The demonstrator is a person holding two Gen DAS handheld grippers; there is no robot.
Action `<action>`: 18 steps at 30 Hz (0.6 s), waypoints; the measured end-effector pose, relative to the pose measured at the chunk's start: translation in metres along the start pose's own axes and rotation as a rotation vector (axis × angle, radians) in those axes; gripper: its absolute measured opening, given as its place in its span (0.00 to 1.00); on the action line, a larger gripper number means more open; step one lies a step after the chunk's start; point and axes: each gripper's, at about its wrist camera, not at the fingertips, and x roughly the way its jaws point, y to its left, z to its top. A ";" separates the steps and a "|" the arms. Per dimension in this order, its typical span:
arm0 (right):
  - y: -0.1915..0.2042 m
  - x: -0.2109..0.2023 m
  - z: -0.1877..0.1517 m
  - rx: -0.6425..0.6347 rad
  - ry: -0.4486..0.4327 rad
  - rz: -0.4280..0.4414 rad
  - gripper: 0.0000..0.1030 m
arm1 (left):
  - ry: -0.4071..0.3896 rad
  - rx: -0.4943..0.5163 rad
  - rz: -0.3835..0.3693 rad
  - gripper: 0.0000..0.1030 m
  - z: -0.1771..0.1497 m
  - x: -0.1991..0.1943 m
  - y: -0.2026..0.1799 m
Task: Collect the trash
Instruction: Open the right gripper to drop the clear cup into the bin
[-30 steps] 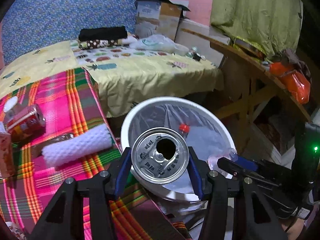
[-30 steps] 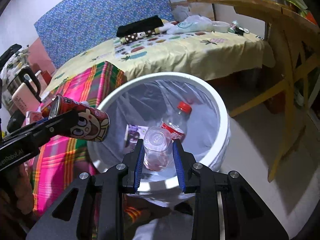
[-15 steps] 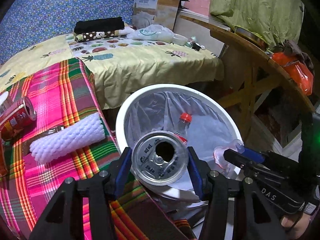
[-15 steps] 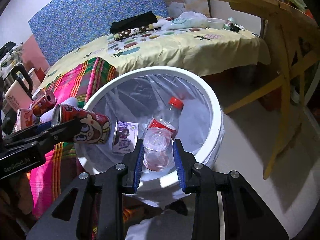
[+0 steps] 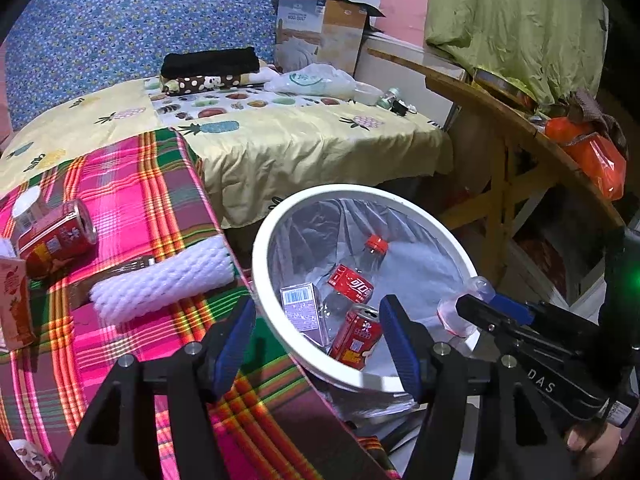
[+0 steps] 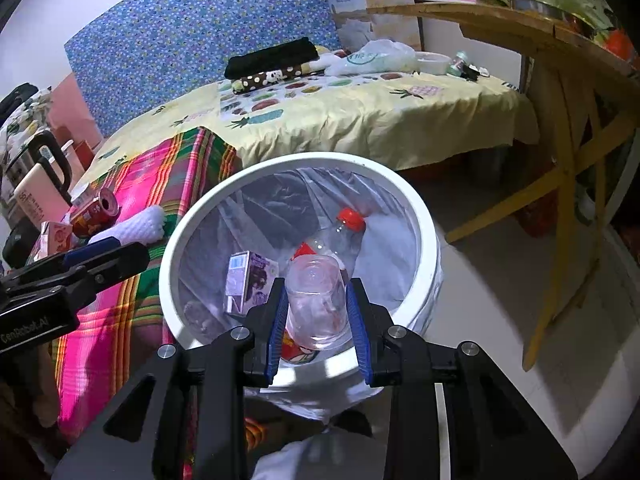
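A white trash bin lined with a clear bag stands beside the bed; it also shows in the right wrist view. Inside lie a red-capped cola bottle, a small purple carton and a red cartoon can. My left gripper is open and empty over the bin's near rim. My right gripper is shut on a clear plastic cup, held over the bin; the cup also shows in the left wrist view.
On the pink plaid blanket lie a red can, a white foam roll and a juice carton. A wooden table stands right of the bin. A cardboard box sits at the back.
My left gripper opened and let go of the red cartoon can, which now lies in the bin. The right gripper moved further over the bin, still holding the cup.
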 end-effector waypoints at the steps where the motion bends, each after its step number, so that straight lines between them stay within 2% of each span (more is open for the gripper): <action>1: 0.001 -0.002 0.000 -0.004 -0.004 0.002 0.30 | -0.005 -0.003 0.006 0.64 -0.001 -0.003 0.002; 18: 0.033 -0.023 -0.001 -0.063 -0.063 0.122 0.30 | -0.098 -0.070 0.116 0.64 -0.030 -0.066 0.045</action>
